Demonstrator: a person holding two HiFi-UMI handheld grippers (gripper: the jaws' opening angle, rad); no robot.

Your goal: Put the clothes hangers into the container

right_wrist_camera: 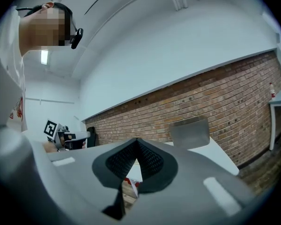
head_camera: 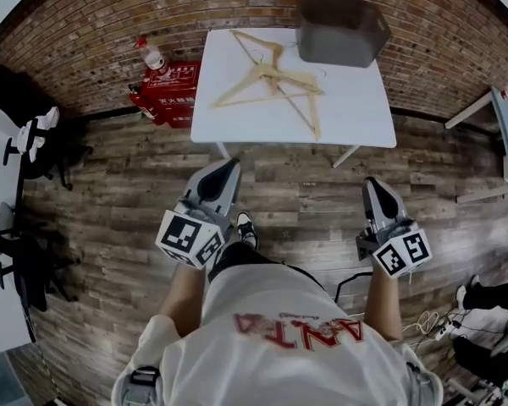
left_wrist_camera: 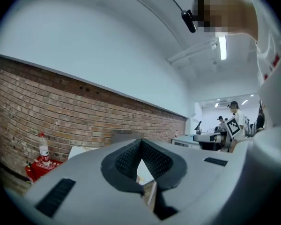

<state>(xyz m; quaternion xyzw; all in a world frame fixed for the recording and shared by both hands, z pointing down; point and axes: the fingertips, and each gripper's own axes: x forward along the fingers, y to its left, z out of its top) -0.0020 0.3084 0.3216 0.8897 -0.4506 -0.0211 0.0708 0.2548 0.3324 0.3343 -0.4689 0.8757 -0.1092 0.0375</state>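
On the white table: wooden hangers heaped just beside grey container | left gripper: jaws closed, empty, above wooden floor | right gripper: jaws closed, empty, short of table

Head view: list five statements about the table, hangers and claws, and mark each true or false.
The wooden hangers lie on the white table. True.
The grey container stands on the floor. False: it sits on the table's far right corner.
The right claw holds a hanger. False: it is shut and empty.
A bottle stands on the red crate left of the table. True.
The left claw is over the table. False: it is over the wooden floor, short of the table.
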